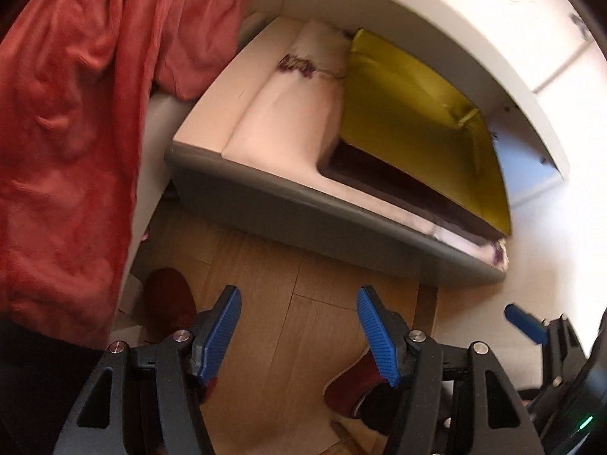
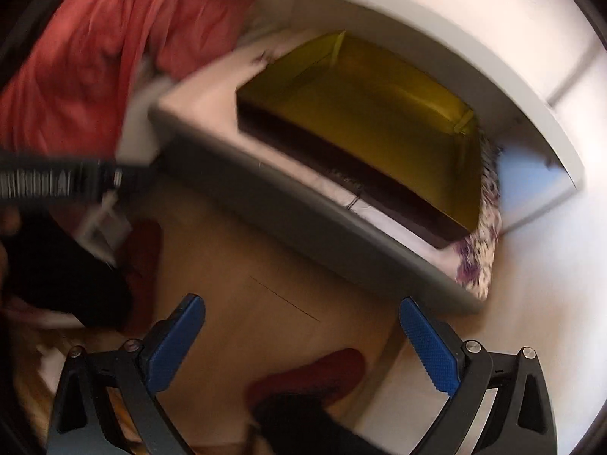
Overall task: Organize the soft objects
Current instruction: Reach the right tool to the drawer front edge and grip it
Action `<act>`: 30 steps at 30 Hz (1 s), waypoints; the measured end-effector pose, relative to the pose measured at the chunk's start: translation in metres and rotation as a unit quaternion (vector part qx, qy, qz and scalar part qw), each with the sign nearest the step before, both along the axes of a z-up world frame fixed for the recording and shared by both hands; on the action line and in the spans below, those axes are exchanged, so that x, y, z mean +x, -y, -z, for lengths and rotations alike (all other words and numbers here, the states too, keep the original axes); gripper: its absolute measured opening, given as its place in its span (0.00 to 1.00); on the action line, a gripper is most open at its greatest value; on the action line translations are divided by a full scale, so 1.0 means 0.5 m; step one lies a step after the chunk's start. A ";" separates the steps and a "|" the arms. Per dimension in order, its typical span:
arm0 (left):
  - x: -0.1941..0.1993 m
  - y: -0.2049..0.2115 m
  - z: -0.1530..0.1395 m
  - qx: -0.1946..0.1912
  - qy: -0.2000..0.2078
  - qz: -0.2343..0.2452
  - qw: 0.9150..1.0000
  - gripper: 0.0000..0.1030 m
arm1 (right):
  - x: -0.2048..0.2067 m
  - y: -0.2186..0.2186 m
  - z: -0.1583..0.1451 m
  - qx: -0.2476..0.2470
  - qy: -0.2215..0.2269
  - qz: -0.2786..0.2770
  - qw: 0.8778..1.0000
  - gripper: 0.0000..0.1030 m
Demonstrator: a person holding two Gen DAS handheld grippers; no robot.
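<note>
A coral-red cloth (image 1: 68,121) hangs down the left side of the left wrist view and shows blurred in the right wrist view (image 2: 87,60). On a low grey-edged shelf (image 1: 303,204) lie a pale pink folded cloth with purple flowers (image 1: 288,113) and a yellow-green fabric box (image 1: 417,129) on a dark layer. The box (image 2: 379,121) and the flowered cloth (image 2: 480,250) also appear in the right wrist view. My left gripper (image 1: 299,322) points down over the wooden floor, open and holding nothing. My right gripper (image 2: 299,326) is open too, with nothing between its fingers.
Dark red slippers (image 1: 170,303) (image 2: 315,375) lie on the wooden floor (image 1: 273,284) below both grippers. White cabinet walls (image 1: 436,11) frame the shelf. One blue finger of the right gripper (image 1: 525,322) shows at the right edge; the left gripper's black body (image 2: 57,182) crosses the right wrist view.
</note>
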State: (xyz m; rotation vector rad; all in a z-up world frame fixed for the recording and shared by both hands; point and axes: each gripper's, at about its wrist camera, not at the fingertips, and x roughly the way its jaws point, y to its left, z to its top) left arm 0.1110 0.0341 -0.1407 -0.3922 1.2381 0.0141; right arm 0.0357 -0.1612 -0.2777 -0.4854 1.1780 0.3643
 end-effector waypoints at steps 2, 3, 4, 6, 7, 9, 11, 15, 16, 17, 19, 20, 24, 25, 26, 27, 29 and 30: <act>0.021 -0.001 0.022 0.002 -0.011 -0.008 1.000 0.62 | 0.014 -0.013 0.036 -0.023 -0.013 -0.020 0.999 1.00; 0.032 -0.002 0.033 0.002 -0.015 -0.012 1.000 0.62 | 0.022 -0.020 0.057 -0.037 -0.021 -0.031 0.999 1.00; 0.042 -0.002 0.042 0.004 -0.018 -0.015 1.000 0.62 | 0.027 -0.026 0.077 -0.054 -0.024 -0.042 0.997 1.00; 0.059 -0.003 0.057 0.007 -0.021 -0.016 1.000 0.62 | 0.035 -0.038 0.104 -0.088 -0.016 -0.063 0.994 1.00; 0.064 -0.002 0.062 0.007 -0.022 -0.016 1.000 0.62 | 0.039 -0.043 0.115 -0.101 -0.010 -0.072 0.992 1.00; 0.080 -0.004 0.077 0.006 -0.029 -0.023 0.999 0.62 | 0.055 -0.048 0.139 -0.122 -0.006 -0.086 0.989 1.00; 0.093 -0.009 0.092 -0.002 -0.034 -0.032 0.999 0.62 | 0.068 -0.050 0.161 -0.142 -0.003 -0.095 0.985 1.00; 0.101 -0.023 0.105 -0.014 -0.030 -0.047 0.998 0.62 | 0.095 -0.053 0.187 -0.160 0.005 -0.100 0.982 1.00; 0.105 -0.026 0.108 -0.015 -0.029 -0.051 0.998 0.63 | 0.101 -0.052 0.190 -0.163 0.007 -0.102 0.981 1.00; 0.108 -0.029 0.113 -0.015 -0.028 -0.055 0.998 0.63 | 0.104 -0.052 0.197 -0.164 0.009 -0.105 0.981 1.00; 0.116 -0.035 0.122 -0.018 -0.032 -0.062 0.997 0.63 | 0.110 -0.055 0.205 -0.167 0.008 -0.108 0.980 1.00; 0.120 -0.039 0.128 -0.019 -0.034 -0.066 0.997 0.62 | 0.111 -0.056 0.209 -0.166 0.004 -0.109 0.980 1.00; 0.132 -0.044 0.136 -0.020 -0.036 -0.076 0.996 0.63 | 0.115 -0.058 0.213 -0.170 0.009 -0.108 0.980 1.00; 0.133 -0.046 0.138 -0.019 -0.036 -0.078 0.996 0.63 | 0.123 -0.058 0.214 -0.168 0.009 -0.107 0.980 1.00; 0.136 -0.049 0.140 -0.019 -0.036 -0.081 0.996 0.63 | 0.128 -0.057 0.214 -0.165 0.008 -0.107 0.980 1.00; 0.140 -0.047 0.139 -0.021 -0.036 -0.083 0.996 0.65 | 0.125 -0.059 0.213 -0.165 0.007 -0.108 0.980 1.00; 0.141 -0.048 0.139 -0.026 -0.031 -0.086 0.995 0.68 | 0.122 -0.062 0.218 -0.174 0.009 -0.121 0.977 1.00; 0.144 -0.047 0.138 -0.024 -0.029 -0.084 0.996 0.68 | 0.119 -0.065 0.220 -0.181 0.011 -0.129 0.975 1.00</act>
